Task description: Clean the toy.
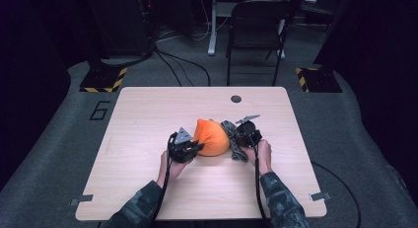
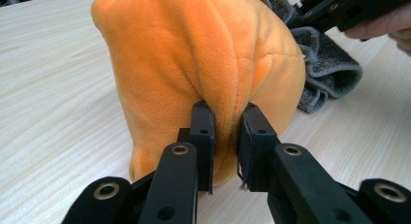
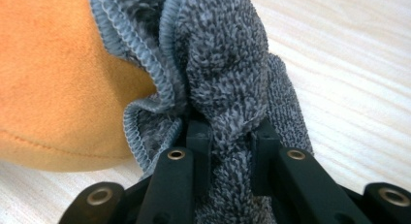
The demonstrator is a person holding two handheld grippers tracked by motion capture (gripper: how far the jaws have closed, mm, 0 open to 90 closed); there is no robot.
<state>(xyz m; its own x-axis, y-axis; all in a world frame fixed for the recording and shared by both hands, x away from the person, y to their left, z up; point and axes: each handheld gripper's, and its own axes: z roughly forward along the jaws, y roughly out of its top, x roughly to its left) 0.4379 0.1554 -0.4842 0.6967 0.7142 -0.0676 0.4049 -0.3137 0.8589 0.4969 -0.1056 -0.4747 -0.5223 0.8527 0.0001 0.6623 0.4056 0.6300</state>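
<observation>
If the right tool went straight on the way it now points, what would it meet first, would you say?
The right tool is shut on the grey cloth, so more cloth comes first; just beyond it, probably the orange plush, though depth is unclear.

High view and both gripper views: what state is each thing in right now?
Orange plush: bunched up on the table, a fold of it pinched by the left tool.
Grey cloth: crumpled against the plush, gripped by the right tool.
Left tool: shut on the plush.
Right tool: shut on the cloth.
Table: flat, carrying both.
Chair: upright behind the table, unoccupied.
</observation>
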